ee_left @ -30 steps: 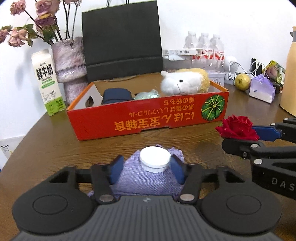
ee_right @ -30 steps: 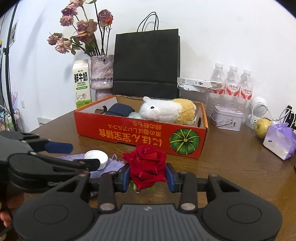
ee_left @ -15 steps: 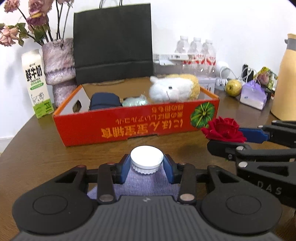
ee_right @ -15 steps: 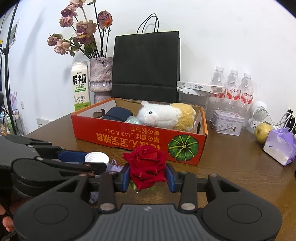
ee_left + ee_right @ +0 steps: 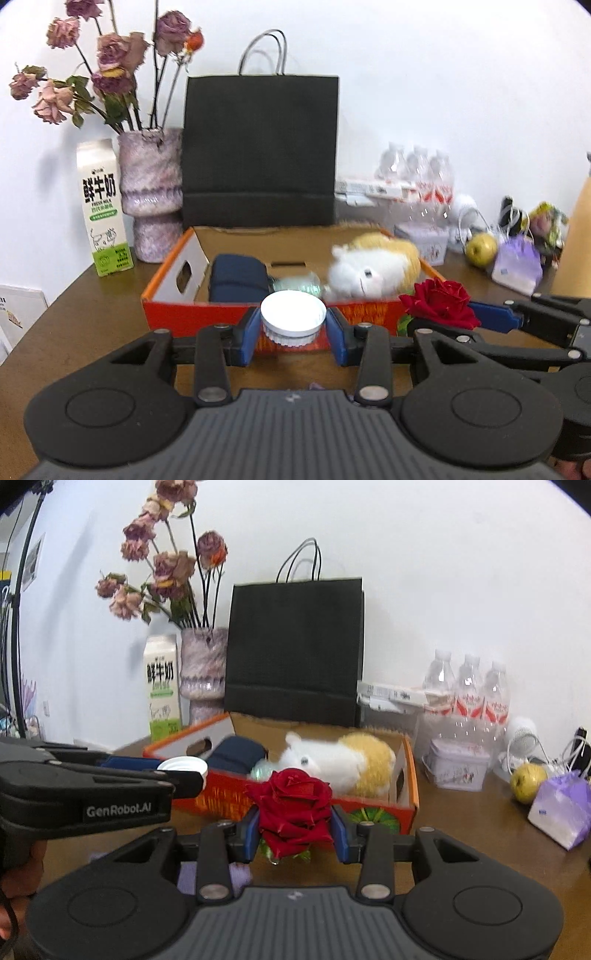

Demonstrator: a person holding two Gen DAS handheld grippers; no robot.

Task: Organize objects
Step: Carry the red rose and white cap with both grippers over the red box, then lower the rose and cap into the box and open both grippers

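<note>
My left gripper (image 5: 293, 334) is shut on a white ribbed cap (image 5: 293, 317) and holds it up in front of the orange cardboard box (image 5: 173, 317). My right gripper (image 5: 295, 834) is shut on a red rose (image 5: 293, 801), level with the box's near wall. Each gripper appears in the other's view: the rose (image 5: 439, 304) to the right, the cap (image 5: 183, 766) to the left. The box holds a white and yellow plush toy (image 5: 373, 267), a navy pouch (image 5: 238, 278) and a clear greenish item (image 5: 295, 284). A purple cloth (image 5: 207, 877) lies on the table below.
Behind the box stand a black paper bag (image 5: 260, 151), a vase of dried roses (image 5: 149, 195) and a milk carton (image 5: 103, 206). To the right are water bottles (image 5: 469, 698), a tin (image 5: 456, 766), an apple (image 5: 528, 777) and a purple pouch (image 5: 561, 808).
My left gripper closed on the white cap and lifted it off the purple cloth. Both grippers rose, the right still holding the rose, and the box's inside now shows more.
</note>
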